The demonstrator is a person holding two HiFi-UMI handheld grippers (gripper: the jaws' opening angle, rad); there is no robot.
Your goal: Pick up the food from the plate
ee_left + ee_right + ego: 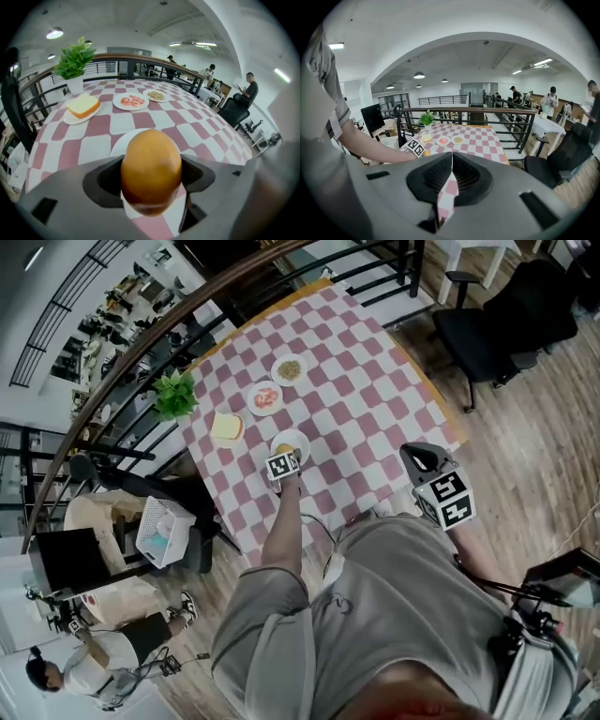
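1. Worktop: covered by a pink-and-white checked cloth, it fills the upper centre of the head view. It carries 4 white plates and a potted plant at its far left edge.

2. Right gripper: at the right of the head view, off the worktop's near edge and well apart from the plates. Its jaws are closed to a thin slit and nothing is between them.

3. Left gripper: at the near edge of the worktop, over the nearest plate. Its jaws stand wide and the pads press on both sides of the round orange-brown food item. Whether the item is a bun or a fruit cannot be determined.

4. Other plates, upper left of the left gripper view: 1 holds a bread slice, 1 holds red food pieces, and 1 holds a pale grainy food. None is touched.

5. Step in hand: the grasp is made. The food item appears just above the nearest plate, so the lift is judged to be starting. Contact with the plate cannot be ruled out.

6. Next move: raise the left gripper straight up and keep the jaw pressure constant. The rounded surface could slip or roll out if the grip loosens.

7. Writing: no brand, label or readable text is visible. Only the black-and-white square markers on the gripper cubes are present.
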